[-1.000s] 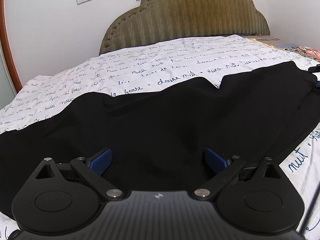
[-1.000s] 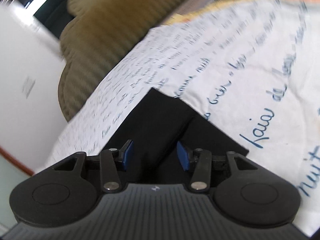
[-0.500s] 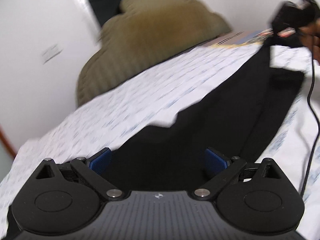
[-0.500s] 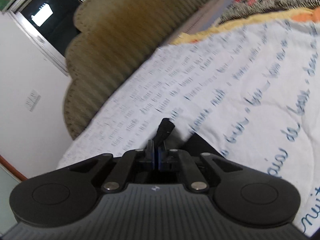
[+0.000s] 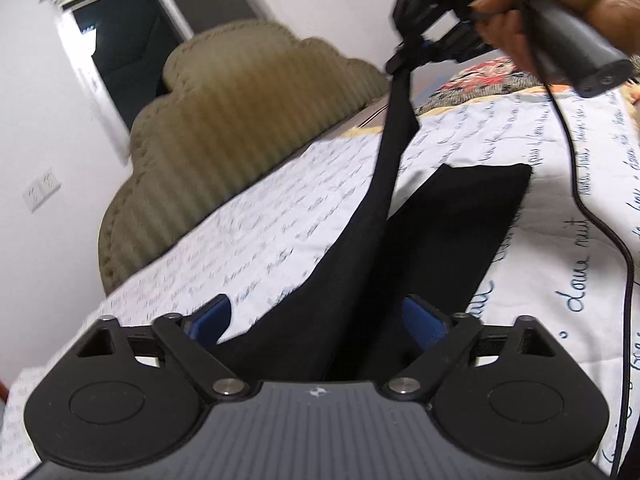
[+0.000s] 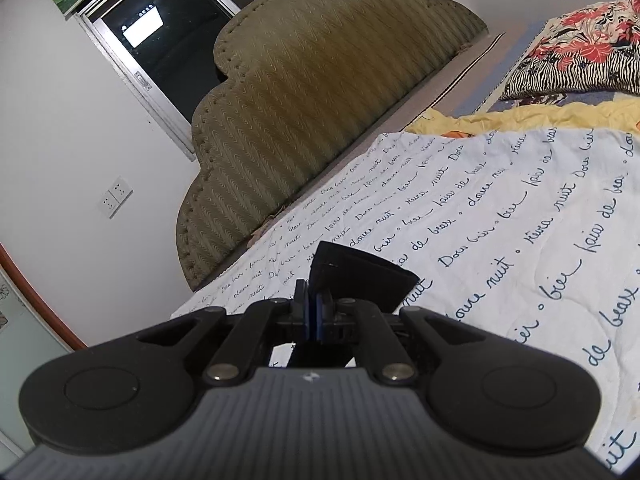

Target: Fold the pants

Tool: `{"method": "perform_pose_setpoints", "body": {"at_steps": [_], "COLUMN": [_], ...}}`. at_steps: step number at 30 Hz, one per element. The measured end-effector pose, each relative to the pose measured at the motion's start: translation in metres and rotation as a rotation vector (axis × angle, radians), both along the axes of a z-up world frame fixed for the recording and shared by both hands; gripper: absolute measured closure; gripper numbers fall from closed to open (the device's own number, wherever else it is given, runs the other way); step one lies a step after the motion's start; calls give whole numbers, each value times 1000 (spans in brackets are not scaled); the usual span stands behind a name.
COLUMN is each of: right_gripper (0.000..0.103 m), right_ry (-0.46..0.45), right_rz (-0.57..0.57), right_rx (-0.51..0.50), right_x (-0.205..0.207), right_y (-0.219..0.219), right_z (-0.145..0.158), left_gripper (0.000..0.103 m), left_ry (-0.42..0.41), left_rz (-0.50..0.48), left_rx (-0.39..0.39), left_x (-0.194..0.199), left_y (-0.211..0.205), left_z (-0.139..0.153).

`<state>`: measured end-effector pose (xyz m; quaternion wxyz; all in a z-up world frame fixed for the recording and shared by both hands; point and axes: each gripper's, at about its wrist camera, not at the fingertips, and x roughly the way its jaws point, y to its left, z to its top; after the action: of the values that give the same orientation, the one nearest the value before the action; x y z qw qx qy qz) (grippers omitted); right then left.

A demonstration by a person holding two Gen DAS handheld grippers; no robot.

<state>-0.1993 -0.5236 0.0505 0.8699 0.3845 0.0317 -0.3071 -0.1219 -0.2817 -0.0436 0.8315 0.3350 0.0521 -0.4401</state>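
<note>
Black pants (image 5: 448, 224) lie on a white bedsheet with blue script. One leg (image 5: 394, 132) is pulled up taut into the air by my right gripper (image 5: 416, 50), held by a hand at the top right of the left wrist view. In the right wrist view my right gripper (image 6: 311, 312) is shut on the black hem (image 6: 360, 272) of that leg. My left gripper (image 5: 320, 320) is open, its blue pads either side of the black cloth near the pants' other end, not clamping it.
An olive padded headboard (image 6: 320, 92) runs along the far side of the bed. A floral and zebra-print pillow (image 6: 576, 52) and a yellow cloth (image 6: 520, 116) lie at the right. A black cable (image 5: 592, 216) trails across the sheet. Window (image 6: 160, 40) and wall sockets (image 6: 116, 196) behind.
My right gripper closed on the pant leg's hem and lifted it high off the bed. My left gripper stayed open while its view tilted and swung toward the raised leg.
</note>
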Motion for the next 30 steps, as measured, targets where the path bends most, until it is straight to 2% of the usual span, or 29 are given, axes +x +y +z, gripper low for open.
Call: {"method": "perform_pose_setpoints", "body": {"at_steps": [1, 2, 3, 5, 7, 11, 16, 21, 23, 26, 28, 30], "right_gripper": [98, 98, 98, 98, 98, 98, 98, 98, 98, 98, 98, 98], "right_ry": [1, 3, 7, 10, 12, 31, 47, 71, 68, 65, 16, 7], "right_rz": [0, 0, -1, -5, -6, -26, -38, -62, -58, -31, 3, 18], "right_rx": [-2, -6, -10, -14, -10, -8, 21, 165, 204, 156, 85, -4], "right_x": [0, -1, -1, -3, -6, -13, -30, -50, -48, -30, -22, -20], "right_y": [0, 0, 1, 1, 1, -4, -2, -4, -9, -14, -10, -1], "right_z": [0, 0, -1, -3, -5, -10, -29, -73, -80, -61, -37, -15], "left_gripper": [44, 67, 80, 94, 96, 98, 98, 97, 97, 97, 97, 97], "left_ry": [-3, 10, 40, 112, 126, 82, 92, 121, 124, 161, 166, 149], "left_rz": [0, 11, 22, 38, 53, 29, 10, 0, 7, 20, 20, 12], "left_rx": [27, 56, 78, 101, 89, 75, 116, 160, 159, 135, 125, 119], "left_x": [1, 4, 8, 18, 22, 13, 8, 6, 7, 13, 14, 12], "left_y": [-4, -9, -13, -19, -18, -14, -14, -13, -14, -13, -12, -11], "left_z": [-2, -4, -6, -7, -8, -6, -10, -23, -25, -20, -17, -16]}}
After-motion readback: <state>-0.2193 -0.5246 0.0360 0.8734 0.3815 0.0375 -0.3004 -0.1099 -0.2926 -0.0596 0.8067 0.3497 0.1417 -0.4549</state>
